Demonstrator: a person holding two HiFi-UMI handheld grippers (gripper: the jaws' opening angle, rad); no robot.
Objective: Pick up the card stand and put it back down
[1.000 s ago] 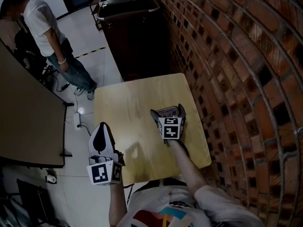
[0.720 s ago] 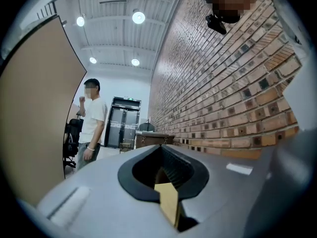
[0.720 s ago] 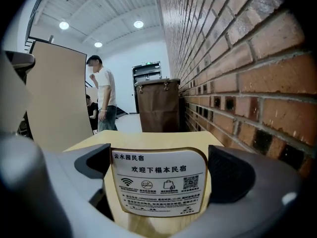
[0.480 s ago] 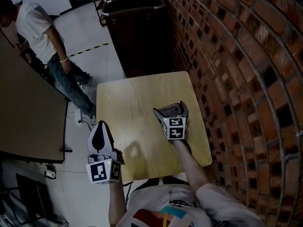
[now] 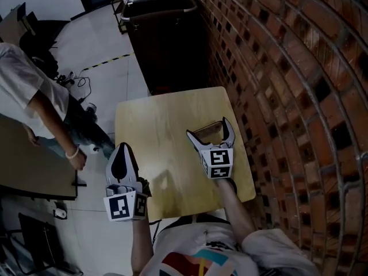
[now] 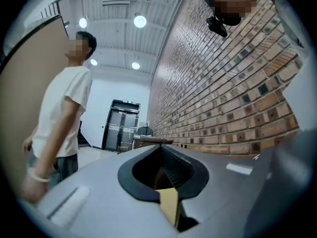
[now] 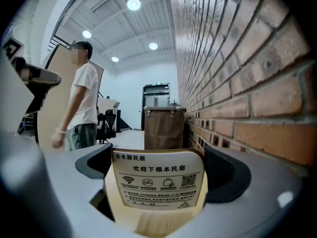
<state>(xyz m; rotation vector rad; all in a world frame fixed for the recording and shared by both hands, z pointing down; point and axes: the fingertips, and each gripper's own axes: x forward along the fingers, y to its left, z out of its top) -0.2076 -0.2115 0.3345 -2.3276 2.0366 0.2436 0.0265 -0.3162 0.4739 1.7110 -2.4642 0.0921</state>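
Change over the last 1 s: the right tongs [image 5: 209,129] have spread wider than they were and the marker cube has slid slightly back toward the wearer. The small wooden card stand with a white printed card [image 7: 157,180] sits in the same spot on the light wooden tabletop [image 5: 155,131], near the edge by the brick wall [image 5: 287,96]. I read this as the release: stand appears set back down, so the task looks nearly finished, with only the pull-back left. A bystander in a white shirt [image 5: 23,91] has also walked closer on the left, well apart from the tabletop.

Right tongs: wide apart, the 2 jaws flanking the card stand, 1 on each side. The right gripper view shows the card upright and square between the pads, its edges just beside them. Can't confirm contact, but it does not look clamped.

Left tongs [image 6: 161,170]: jaws closed together, nothing held, only a sliver of tabletop visible past them. They hover by the tabletop's left edge, well apart from the stand.
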